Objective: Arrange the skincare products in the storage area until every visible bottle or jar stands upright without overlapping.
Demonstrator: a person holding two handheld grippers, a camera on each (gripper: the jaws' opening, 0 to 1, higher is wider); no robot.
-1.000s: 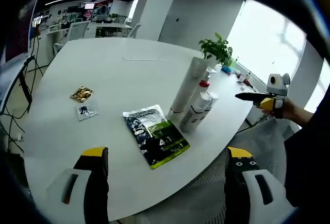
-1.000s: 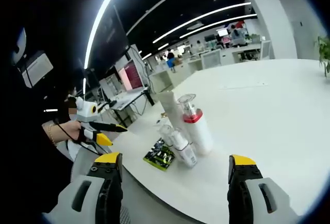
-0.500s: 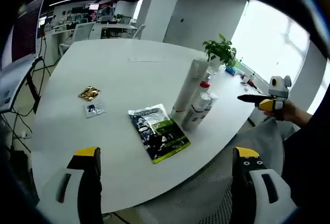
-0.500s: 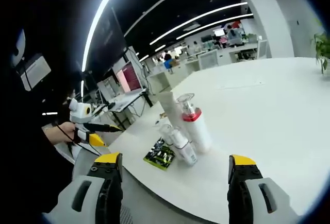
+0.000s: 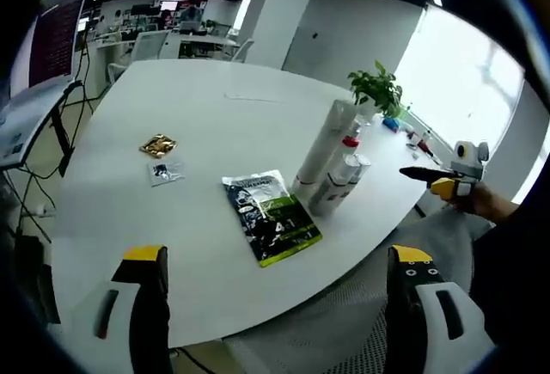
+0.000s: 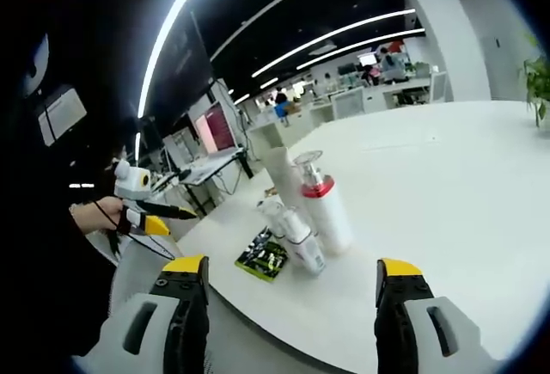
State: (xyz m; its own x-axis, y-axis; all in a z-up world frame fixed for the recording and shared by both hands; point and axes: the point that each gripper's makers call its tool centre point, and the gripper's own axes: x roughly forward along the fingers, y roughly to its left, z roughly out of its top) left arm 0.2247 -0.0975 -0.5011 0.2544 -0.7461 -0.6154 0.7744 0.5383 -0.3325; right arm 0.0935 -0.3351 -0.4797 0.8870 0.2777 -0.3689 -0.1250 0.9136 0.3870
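Note:
A tall white tube (image 5: 325, 144) (image 6: 283, 176), a white pump bottle with a red collar (image 5: 348, 144) (image 6: 324, 209) and two small white bottles (image 5: 338, 183) (image 6: 295, 238) stand close together near the table's edge. A green and black sachet (image 5: 271, 217) (image 6: 264, 256) lies flat beside them. My left gripper (image 5: 278, 258) is open, held back from the table, with nothing between its jaws; it also appears as the left gripper (image 6: 155, 216) in a hand. My right gripper (image 6: 290, 264) is open and empty too, seen as the right gripper (image 5: 438, 180) beyond the bottles.
A gold packet (image 5: 158, 144) and a small clear sachet (image 5: 168, 172) lie on the white round table (image 5: 172, 99). A potted plant (image 5: 376, 90) stands at the far edge. Desks, chairs and screens (image 6: 219, 129) are behind.
The left gripper view has pulled back and lifted a little, so the table sits lower and smaller. Bottles and sachets have not moved. The right gripper view is nearly the same.

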